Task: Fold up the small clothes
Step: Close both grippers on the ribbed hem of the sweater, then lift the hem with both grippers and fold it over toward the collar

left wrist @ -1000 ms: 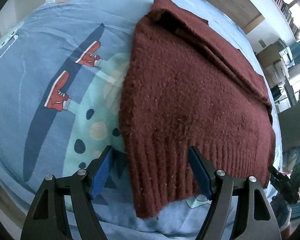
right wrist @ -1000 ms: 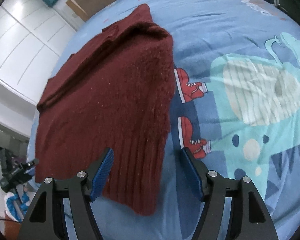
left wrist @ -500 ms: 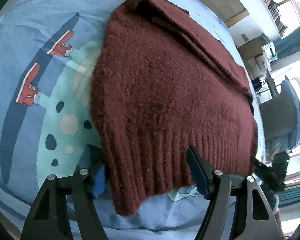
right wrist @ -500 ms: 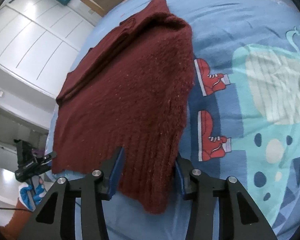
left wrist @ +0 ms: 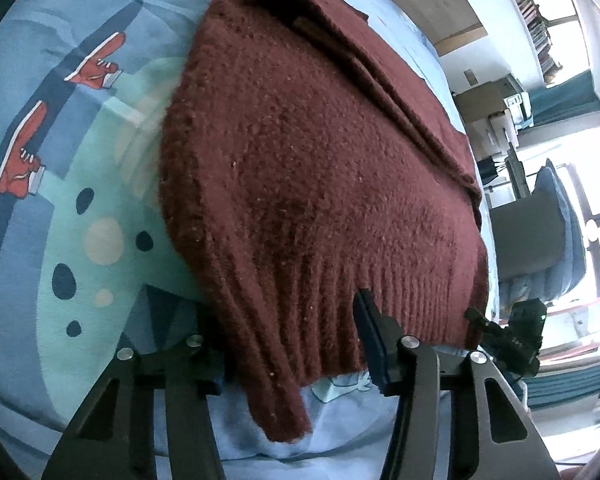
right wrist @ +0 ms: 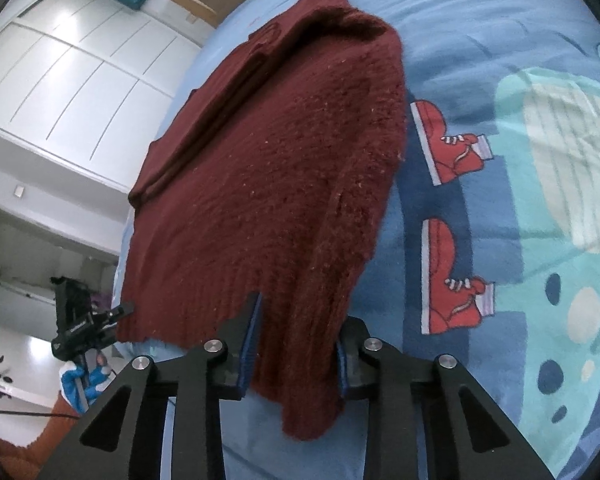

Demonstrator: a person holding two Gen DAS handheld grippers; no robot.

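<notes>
A dark red knitted sweater [left wrist: 320, 168] lies on the blue patterned bedsheet [left wrist: 60, 160], its ribbed hem toward me. My left gripper [left wrist: 296, 336] is shut on the hem's left corner, which is lifted a little off the sheet. My right gripper [right wrist: 296, 340] is shut on the hem's right corner of the sweater [right wrist: 272, 184], also raised. The far part of the sweater, with a fold along it, rests flat on the bed. Each gripper shows small in the other's view, the right one [left wrist: 512, 336] and the left one [right wrist: 80, 324].
The bedsheet [right wrist: 520, 80] carries a cartoon print with red sneakers [right wrist: 452, 156]. The bed's near edge runs just under both grippers. White wardrobe doors [right wrist: 68, 80] stand beyond the bed on one side; shelves, boxes and a chair [left wrist: 540, 220] on the other.
Both grippers moved forward onto the hem corners and closed on them. The hem corners have lifted slightly off the sheet.
</notes>
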